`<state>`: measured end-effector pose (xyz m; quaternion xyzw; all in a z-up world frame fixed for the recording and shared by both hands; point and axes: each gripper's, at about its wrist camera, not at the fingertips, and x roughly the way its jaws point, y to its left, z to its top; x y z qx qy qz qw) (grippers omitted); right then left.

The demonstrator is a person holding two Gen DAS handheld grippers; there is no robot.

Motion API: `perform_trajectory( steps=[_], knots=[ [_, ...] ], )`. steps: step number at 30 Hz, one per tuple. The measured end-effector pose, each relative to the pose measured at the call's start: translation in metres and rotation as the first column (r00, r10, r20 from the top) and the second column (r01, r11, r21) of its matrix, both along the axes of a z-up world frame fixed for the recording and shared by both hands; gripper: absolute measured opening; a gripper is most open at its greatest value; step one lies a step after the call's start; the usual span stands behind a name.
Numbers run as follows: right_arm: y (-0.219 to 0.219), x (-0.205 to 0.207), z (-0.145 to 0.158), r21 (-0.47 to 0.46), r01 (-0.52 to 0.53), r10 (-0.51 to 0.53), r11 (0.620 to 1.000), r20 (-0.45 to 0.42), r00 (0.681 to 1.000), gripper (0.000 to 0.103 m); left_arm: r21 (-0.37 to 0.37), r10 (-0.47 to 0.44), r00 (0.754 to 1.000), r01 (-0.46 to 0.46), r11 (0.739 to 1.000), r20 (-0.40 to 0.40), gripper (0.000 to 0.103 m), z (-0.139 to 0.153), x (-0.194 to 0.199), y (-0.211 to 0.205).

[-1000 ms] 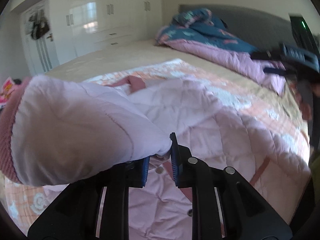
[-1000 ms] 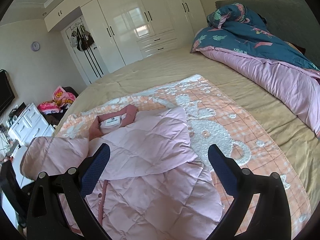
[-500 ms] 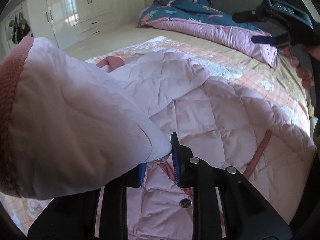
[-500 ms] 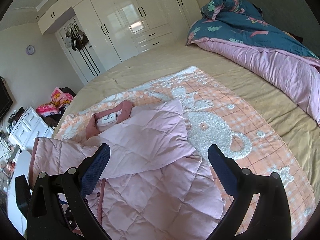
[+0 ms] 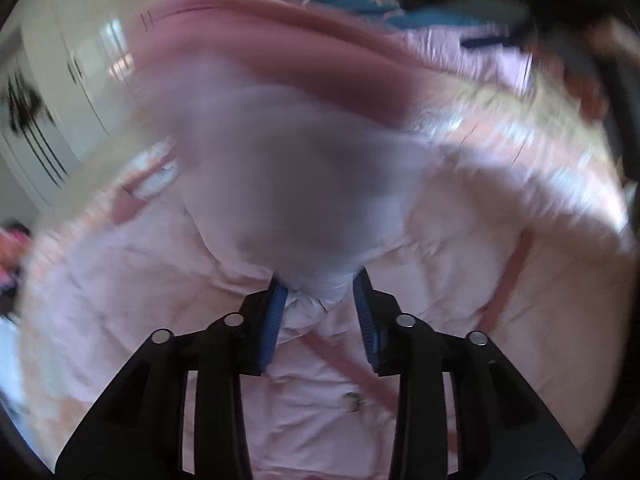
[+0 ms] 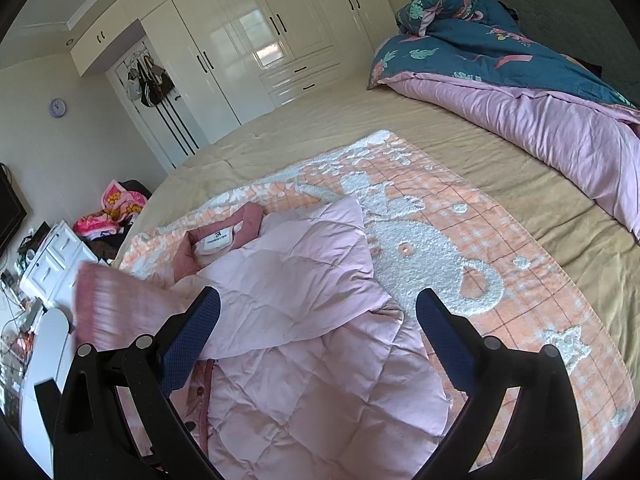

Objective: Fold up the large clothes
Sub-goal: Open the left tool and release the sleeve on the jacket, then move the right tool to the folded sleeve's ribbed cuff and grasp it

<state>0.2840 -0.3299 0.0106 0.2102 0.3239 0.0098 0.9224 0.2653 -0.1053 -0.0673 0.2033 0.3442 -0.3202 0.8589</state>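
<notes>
A pale pink quilted jacket lies on a peach and white blanket on the bed, its dark pink collar toward the far left. In the left wrist view my left gripper has its jaws partly apart around a bunch of the jacket's sleeve, which is motion-blurred, lifted and swung over the jacket body. The sleeve's ribbed cuff shows blurred in the right wrist view. My right gripper is open and empty above the jacket's middle.
A rolled teal and pink duvet lies along the bed's far right. White wardrobes stand behind the bed. A white drawer unit and a pile of clothes are at the left, off the bed.
My left gripper has swung the sleeve up and across toward the jacket's middle, and its jaws have widened. The right gripper has stayed open over the jacket.
</notes>
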Motion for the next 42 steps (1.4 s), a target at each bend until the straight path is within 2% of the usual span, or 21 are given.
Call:
perform_trajectory(
  steps=[2,5,9,15,19,25,29,33,38,42],
  knots=[
    [-0.002,-0.001,0.001,0.0,0.003,-0.003,1.0,0.006,1.0,0.098,-0.058,-0.002,1.0,0.0,0.998,-0.03,0.035,0.007,0.003,0.005],
    [-0.003,-0.001,0.002,0.007,0.001,-0.001,1.0,0.003,1.0,0.098,-0.13,-0.006,0.997,-0.004,0.992,-0.082,0.04,0.015,0.007,0.011],
    [0.0,-0.002,0.002,0.01,-0.007,0.007,1.0,-0.001,1.0,0.098,-0.192,-0.009,0.994,-0.013,0.981,-0.112,0.06,0.027,0.008,0.018],
    [0.016,0.0,-0.001,0.001,-0.056,0.056,0.998,-0.028,0.998,0.098,-0.175,0.064,0.993,-0.081,0.981,-0.103,0.084,0.036,0.012,0.025],
    [0.025,0.001,-0.002,-0.006,-0.083,0.083,0.997,-0.035,0.996,0.098,-0.175,0.122,0.988,-0.138,0.975,-0.097,0.094,0.041,0.017,0.034],
    [0.039,0.006,-0.012,-0.006,-0.135,0.134,0.991,-0.082,0.988,0.098,-0.145,0.219,0.972,-0.23,0.962,-0.085,0.094,0.044,0.029,0.052],
    [0.053,0.011,-0.025,-0.011,-0.171,0.168,0.985,-0.126,0.978,0.098,-0.106,0.315,0.947,-0.321,0.941,-0.067,0.094,0.041,0.042,0.069],
    [0.067,0.018,-0.043,0.001,-0.208,0.205,0.978,-0.177,0.963,0.098,-0.107,0.375,0.923,-0.383,0.917,-0.087,0.094,0.037,0.054,0.089],
    [0.087,0.024,-0.068,0.002,-0.247,0.24,0.969,-0.248,0.938,0.098,-0.113,0.453,0.885,-0.464,0.879,-0.112,0.094,0.035,0.069,0.119],
    [0.095,0.028,-0.084,0.008,-0.255,0.246,0.967,-0.283,0.927,0.098,-0.136,0.528,0.842,-0.54,0.831,-0.114,0.094,0.038,0.079,0.149]
  ],
)
